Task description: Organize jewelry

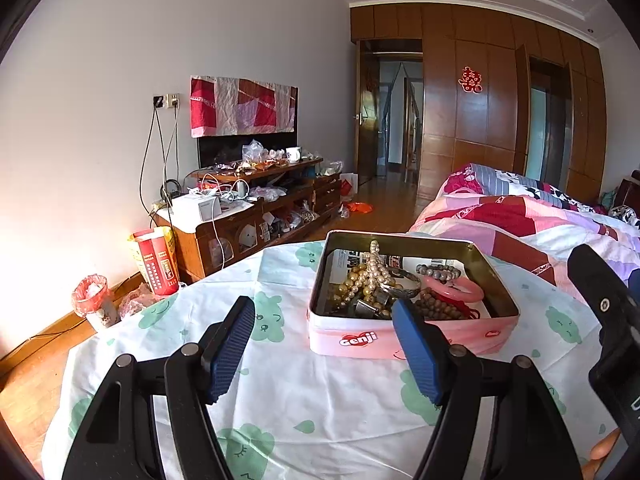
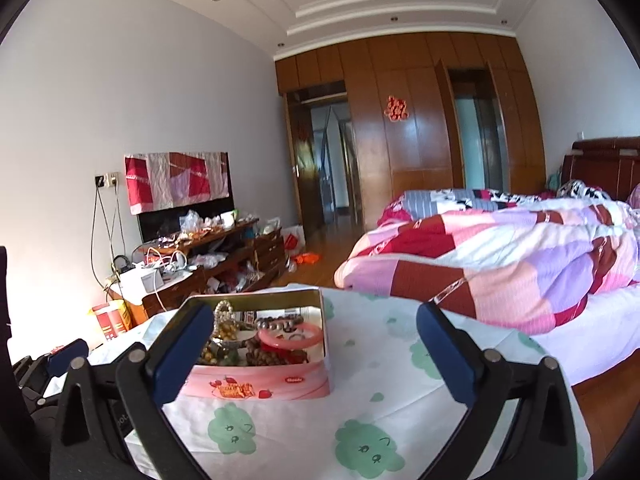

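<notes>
Your left gripper (image 1: 324, 326) stood with its blue pads spread wide and nothing between them, hovering just in front of the pink tin (image 1: 412, 336). Your right gripper (image 2: 314, 326) was likewise held wide apart and empty, its left pad overlapping the near left corner of the tin in the right wrist view, though I cannot tell whether it touched.

The tin sat open on the surface (image 1: 320, 408), which was covered by a white cloth printed with green cloud faces. Inside the tin lay the jewelry in a loose heap: a pearl necklace (image 1: 374, 264) draped over golden beads toward the tin's left side, a silver bangle (image 1: 402, 284) beside it near the middle, a pink bangle (image 1: 456, 288) to the right of that, a strand of grey beads (image 1: 438, 269) toward the tin's far wall, and brown wooden beads (image 1: 434, 306) against its near wall.

Beyond the tin, to its right, lay a bed (image 2: 500, 256) with a pink patchwork quilt.
</notes>
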Available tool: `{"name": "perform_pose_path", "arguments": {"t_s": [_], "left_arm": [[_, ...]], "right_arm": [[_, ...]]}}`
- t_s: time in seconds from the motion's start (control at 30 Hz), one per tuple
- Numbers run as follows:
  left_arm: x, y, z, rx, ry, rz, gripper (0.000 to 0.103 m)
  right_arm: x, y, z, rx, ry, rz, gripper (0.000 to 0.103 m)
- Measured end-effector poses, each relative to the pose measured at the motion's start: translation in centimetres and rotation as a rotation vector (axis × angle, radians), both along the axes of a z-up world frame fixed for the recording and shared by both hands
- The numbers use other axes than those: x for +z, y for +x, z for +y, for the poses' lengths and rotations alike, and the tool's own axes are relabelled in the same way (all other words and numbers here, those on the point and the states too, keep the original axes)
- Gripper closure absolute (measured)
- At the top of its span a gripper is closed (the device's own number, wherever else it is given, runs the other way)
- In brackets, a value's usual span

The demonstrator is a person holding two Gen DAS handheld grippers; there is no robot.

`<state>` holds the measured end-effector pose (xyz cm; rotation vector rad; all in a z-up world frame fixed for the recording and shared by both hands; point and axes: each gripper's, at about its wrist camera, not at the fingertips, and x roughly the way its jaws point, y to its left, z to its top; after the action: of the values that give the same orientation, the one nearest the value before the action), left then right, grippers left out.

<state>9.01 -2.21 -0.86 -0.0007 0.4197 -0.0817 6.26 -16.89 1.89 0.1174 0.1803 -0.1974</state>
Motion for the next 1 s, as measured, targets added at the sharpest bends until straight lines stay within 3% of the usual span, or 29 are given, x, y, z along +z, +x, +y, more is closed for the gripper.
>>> {"name": "perform_pose_path", "arguments": {"t_s": [0.23, 1.0], "left_arm": [[0.04, -0.36, 0.02, 0.0, 0.002, -0.018, 0.024], [0.0, -0.68, 0.05, 0.001, 0.008, -0.023, 0.023]], "right_arm": [[-0.14, -0.05, 0.05, 0.006, -0.008, 0.006, 0.0], [-0.55, -0.04, -0.25, 0.008, 0.009, 0.026, 0.0]]}}
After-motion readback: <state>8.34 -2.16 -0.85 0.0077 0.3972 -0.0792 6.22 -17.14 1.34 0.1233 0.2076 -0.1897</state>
